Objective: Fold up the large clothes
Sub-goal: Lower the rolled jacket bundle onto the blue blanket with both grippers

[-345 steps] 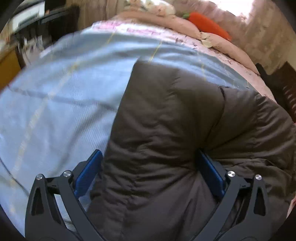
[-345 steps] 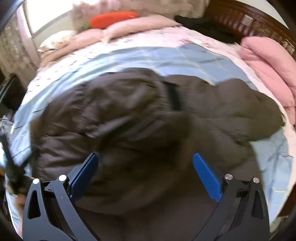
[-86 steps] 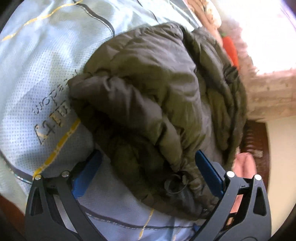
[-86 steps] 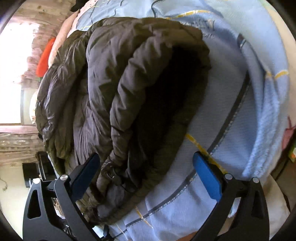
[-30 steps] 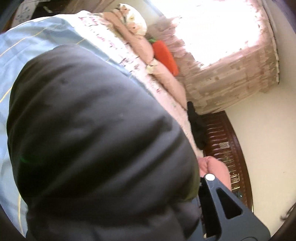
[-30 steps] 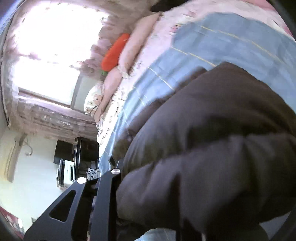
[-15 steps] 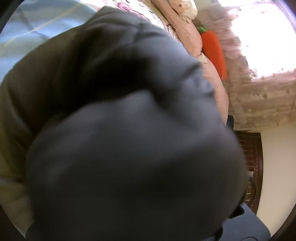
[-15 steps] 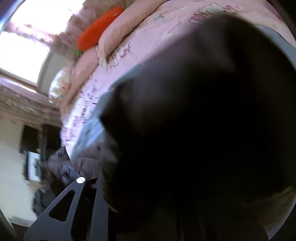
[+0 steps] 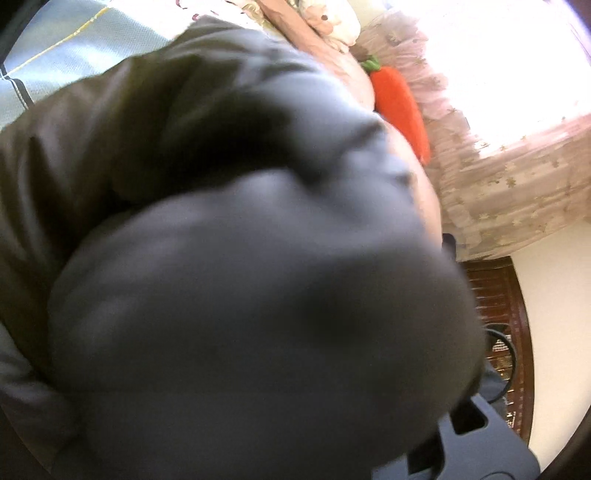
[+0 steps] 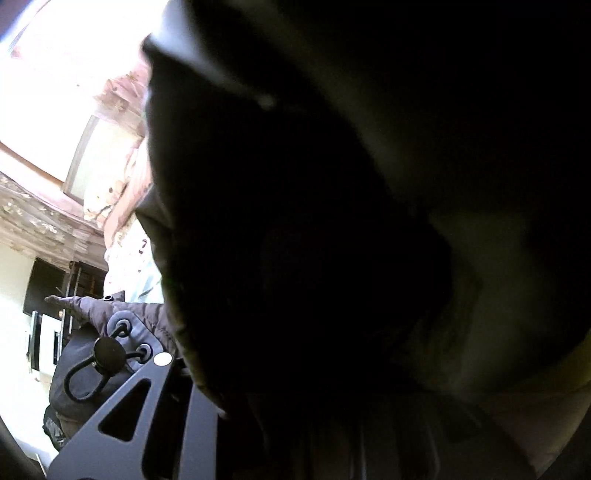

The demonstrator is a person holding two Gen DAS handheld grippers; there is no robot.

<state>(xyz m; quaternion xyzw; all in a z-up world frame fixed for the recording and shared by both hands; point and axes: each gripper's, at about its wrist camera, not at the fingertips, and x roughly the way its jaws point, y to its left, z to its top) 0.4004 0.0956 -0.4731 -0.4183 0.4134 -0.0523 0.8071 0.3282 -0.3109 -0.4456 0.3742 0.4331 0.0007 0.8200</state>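
Dark puffy jacket (image 9: 229, 258) bulging right up against both lenses, filling most of each view, apparently bundled and lifted off the bed for a last fold or carry. In the left wrist view, from the left: a strip of pale blue blanket (image 9: 74, 48) at the bed's upper-left edge, then the jacket's quilted bulk, blurred from closeness, then pink bedding (image 9: 306, 33) and an orange carrot-shaped pillow (image 9: 400, 103) toward the bed's far edge under a bright curtained window (image 9: 509, 74), and a dark wooden headboard (image 9: 495, 314) at the right. Left gripper (image 9: 424, 435) mostly buried; only one finger's frame visible at the lower right, pressed into fabric, so likely clamped on the jacket, though jaw gap cannot be told. In the right wrist view, from the left: window light, a drawcord toggle (image 10: 109, 352) on the hem, one dark finger frame of the right gripper (image 10: 236, 428) at the lower left, then near-black jacket (image 10: 332, 221) shadowing everything else. Jaw opening again impossible to tell. Probably held high and close to keep the bulky folds from springing apart.
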